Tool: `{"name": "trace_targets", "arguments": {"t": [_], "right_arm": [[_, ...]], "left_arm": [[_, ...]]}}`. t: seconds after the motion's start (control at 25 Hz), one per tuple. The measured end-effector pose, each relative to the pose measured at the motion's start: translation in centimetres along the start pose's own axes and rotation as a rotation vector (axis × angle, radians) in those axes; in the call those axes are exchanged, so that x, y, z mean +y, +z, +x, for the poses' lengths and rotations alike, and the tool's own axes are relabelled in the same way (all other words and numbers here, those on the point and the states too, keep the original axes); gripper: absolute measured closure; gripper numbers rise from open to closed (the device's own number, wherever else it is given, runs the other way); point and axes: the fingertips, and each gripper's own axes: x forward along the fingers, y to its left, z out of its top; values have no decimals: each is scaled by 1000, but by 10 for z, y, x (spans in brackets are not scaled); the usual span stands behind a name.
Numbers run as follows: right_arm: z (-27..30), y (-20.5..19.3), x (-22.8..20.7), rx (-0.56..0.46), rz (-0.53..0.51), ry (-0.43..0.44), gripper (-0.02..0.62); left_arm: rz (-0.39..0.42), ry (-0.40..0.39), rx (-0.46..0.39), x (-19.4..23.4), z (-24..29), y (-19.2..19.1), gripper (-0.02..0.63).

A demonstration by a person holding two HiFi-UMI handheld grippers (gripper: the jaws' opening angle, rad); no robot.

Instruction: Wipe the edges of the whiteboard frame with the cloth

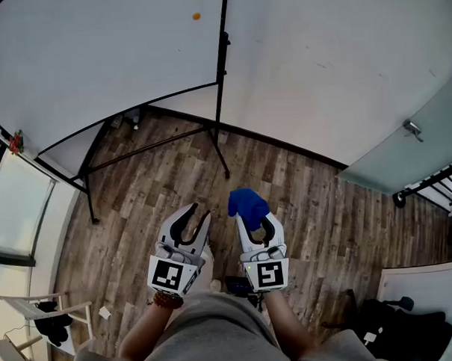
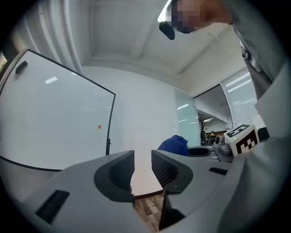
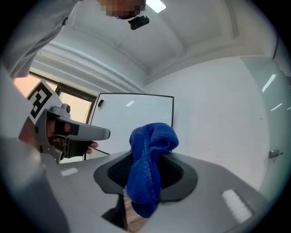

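A whiteboard (image 1: pixel 94 62) with a thin black frame (image 1: pixel 221 41) stands on a black stand against the white wall, ahead and to my left. It also shows in the left gripper view as the whiteboard (image 2: pixel 50 123) and in the right gripper view as the whiteboard (image 3: pixel 132 123). My right gripper (image 1: pixel 252 218) is shut on a bunched blue cloth (image 1: pixel 247 203), which sticks up from the jaws and hangs down as the cloth (image 3: pixel 148 173). My left gripper (image 1: pixel 200 210) is beside it, its jaws a narrow gap apart with nothing between them (image 2: pixel 142 157). Both are held low over the wooden floor, well short of the board.
An orange magnet (image 1: pixel 196 16) sits on the board near its right edge. Black stand legs (image 1: pixel 157 145) spread over the floor below it. To the right is a glass door with a handle (image 1: pixel 412 129), a dark bag (image 1: pixel 397 329) lies lower right, and a window (image 1: pixel 14 200) is at left.
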Motion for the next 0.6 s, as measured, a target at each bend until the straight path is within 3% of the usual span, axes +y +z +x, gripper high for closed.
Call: {"name": "trace_targets", "arguments": {"t": [0.12,0.2,0.44,0.6], "right_arm": [[35,-19,-12,55,10,-11,431],[60,-27,-23,49,76,7,426],[141,-32,-42,-76,398,243,426],[203,-54,-64,-27,455,275,426]], "left_arm": [[2,1,6,30,23,0,485],[2,3,5,50,41,1,485],[-33,-11,18,117,94,-9,485],[-46,-37,19,161,132,-17,486]]}}
